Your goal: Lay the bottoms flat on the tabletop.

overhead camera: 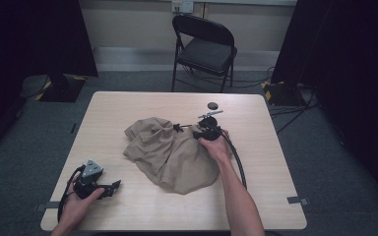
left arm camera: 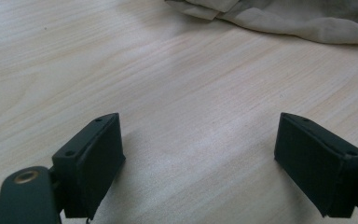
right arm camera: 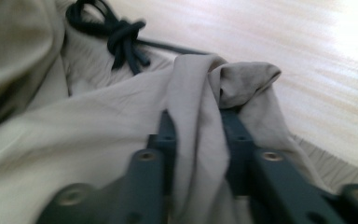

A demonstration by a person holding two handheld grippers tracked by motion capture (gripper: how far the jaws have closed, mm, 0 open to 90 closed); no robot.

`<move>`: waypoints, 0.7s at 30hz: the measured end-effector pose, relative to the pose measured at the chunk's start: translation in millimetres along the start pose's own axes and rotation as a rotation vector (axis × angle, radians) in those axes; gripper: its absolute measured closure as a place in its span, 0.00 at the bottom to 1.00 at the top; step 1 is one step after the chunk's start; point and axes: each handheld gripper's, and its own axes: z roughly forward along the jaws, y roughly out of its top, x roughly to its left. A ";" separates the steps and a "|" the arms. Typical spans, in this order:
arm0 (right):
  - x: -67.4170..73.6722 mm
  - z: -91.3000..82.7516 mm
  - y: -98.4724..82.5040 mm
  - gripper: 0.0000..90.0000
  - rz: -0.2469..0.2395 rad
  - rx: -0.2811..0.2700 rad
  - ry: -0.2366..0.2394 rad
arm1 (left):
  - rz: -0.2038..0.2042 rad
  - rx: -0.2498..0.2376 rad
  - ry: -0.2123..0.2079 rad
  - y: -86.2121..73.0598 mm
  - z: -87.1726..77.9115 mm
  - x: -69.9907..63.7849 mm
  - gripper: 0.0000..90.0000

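A crumpled beige garment point(overhead camera: 172, 150) lies in the middle of the wooden table point(overhead camera: 128, 105). Its black drawstring point(right arm camera: 123, 37) is tied in a knot near the waistband and also shows in the high view point(overhead camera: 178, 128). My right gripper point(right arm camera: 198, 116) is shut on a raised fold of the beige cloth point(right arm camera: 98, 121) at the garment's upper right edge point(overhead camera: 195, 133). My left gripper point(overhead camera: 114, 187) rests low at the table's front left. There its jaws stand wide open point(left arm camera: 198, 144) over bare wood, with the garment's hem point(left arm camera: 307, 18) farther ahead.
A small black round object point(overhead camera: 212, 105) lies on the table just beyond the right gripper. A black folding chair point(overhead camera: 204, 49) stands behind the table. Dark stands and curtains flank both sides of the room.
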 end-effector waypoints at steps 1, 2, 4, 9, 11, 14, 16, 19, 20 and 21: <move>1.9 -0.6 -0.6 0.89 -0.013 0.011 -0.008 | 0.000 0.000 0.000 0.0 0.0 0.0 0.16; 3.1 -2.3 -1.0 0.92 -0.011 0.013 -0.013 | -0.003 -0.001 -0.001 -0.1 0.1 -0.2 0.16; 3.2 -6.3 -2.3 0.95 0.007 -0.005 -0.006 | 0.000 0.000 0.000 0.0 0.0 0.0 0.16; 1.8 -23.9 -9.3 0.95 0.029 -0.040 0.002 | -0.003 0.000 -0.002 -0.1 0.1 -0.1 0.16; 0.5 -35.9 -11.5 0.95 0.029 -0.064 0.001 | -0.002 0.000 -0.002 0.0 0.1 -0.1 0.16; -3.0 -57.1 -15.0 0.95 0.039 -0.113 0.014 | -0.002 0.000 -0.005 0.0 0.0 0.0 0.16; -4.5 -71.1 -18.8 0.95 0.041 -0.142 0.013 | -0.003 0.000 -0.005 0.0 0.0 0.0 0.16; -5.7 -91.2 -26.9 0.95 0.028 -0.166 0.005 | -0.004 -0.001 -0.005 -0.1 0.1 -0.1 0.16; -6.2 -98.1 -30.2 0.95 0.027 -0.177 0.009 | -0.003 -0.001 -0.005 -0.1 0.1 -0.1 0.16; -6.9 -104.9 -33.7 0.95 0.023 -0.184 0.005 | -0.001 0.000 -0.003 0.0 0.0 0.1 0.16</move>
